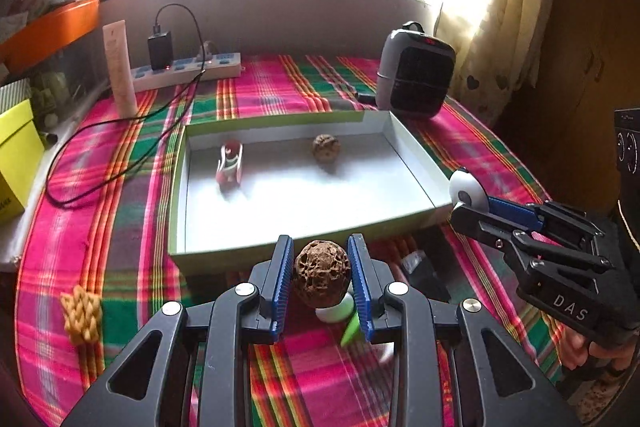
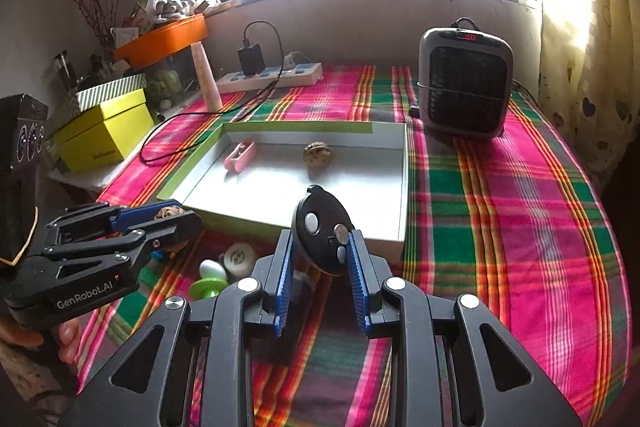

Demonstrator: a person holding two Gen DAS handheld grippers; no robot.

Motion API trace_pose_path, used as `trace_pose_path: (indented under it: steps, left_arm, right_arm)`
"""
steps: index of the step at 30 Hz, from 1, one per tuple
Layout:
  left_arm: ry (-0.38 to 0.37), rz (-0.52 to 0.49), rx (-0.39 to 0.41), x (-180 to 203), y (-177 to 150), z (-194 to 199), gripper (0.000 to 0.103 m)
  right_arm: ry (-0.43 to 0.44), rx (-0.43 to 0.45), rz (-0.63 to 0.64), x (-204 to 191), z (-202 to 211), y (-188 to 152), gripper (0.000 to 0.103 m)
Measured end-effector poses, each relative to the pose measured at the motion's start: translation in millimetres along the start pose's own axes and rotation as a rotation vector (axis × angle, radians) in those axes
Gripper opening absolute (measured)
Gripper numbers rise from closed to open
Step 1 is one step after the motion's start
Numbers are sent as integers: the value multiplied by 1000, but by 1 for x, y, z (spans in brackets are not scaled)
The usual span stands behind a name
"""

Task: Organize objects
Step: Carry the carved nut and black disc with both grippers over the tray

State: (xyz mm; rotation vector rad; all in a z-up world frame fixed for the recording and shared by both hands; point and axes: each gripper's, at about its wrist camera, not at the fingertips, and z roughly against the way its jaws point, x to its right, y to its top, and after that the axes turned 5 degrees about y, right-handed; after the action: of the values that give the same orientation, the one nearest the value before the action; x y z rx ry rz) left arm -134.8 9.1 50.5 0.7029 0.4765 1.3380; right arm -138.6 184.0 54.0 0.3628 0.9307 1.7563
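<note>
Nearest the left wrist lens: left gripper [image 1: 321, 273] clamped on a brown pitted walnut [image 1: 322, 274], blue ribbed pads pressed against both sides of the shell, held above the plaid tablecloth [image 1: 120, 227] just short of the near wall of the shallow box [image 1: 180, 195]. Under and just behind the walnut, a small white-and-green toy [image 1: 340, 311] lying on the cloth. Off to the right, right gripper [image 1: 474, 203] closed on a small round device [image 1: 466, 187], white from this side, raised by the box's near right corner. From the right wrist lens, the same round device [image 2: 322, 231] seen dark-faced with pale buttons, pinched edgewise between the blue pads of the right gripper [image 2: 320, 251] and tilted, poised over the box's near rim [image 2: 280, 223]. Left gripper [image 2: 168, 217] at lower left there, walnut [image 2: 168, 213] peeking out between its fingers. Inside the box, on the white floor: a pink-and-white clip-like item [image 1: 229, 163] toward the far left, a second walnut [image 1: 326, 147] toward the far middle, the two well apart. On the cloth outside: a yellow woven knot [image 1: 81, 313] at near left, a white round disc [image 2: 239, 258] beside the green toy [image 2: 208, 281]. Behind the box: a grey space heater [image 1: 416, 71] at far right, a white power strip [image 1: 188, 69] with a black charger [image 1: 160, 49] plugged in, a tall pale tube [image 1: 119, 67] standing upright, a yellow box [image 2: 104, 131] at the left edge.
</note>
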Motion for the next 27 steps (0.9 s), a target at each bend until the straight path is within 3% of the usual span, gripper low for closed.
trace_pose_path:
  steps: [27]
  left_arm:
    - [18,9,-24,-15,54,-65,26]
  right_arm:
    - [-23,-61,22,24,-70,48,28]
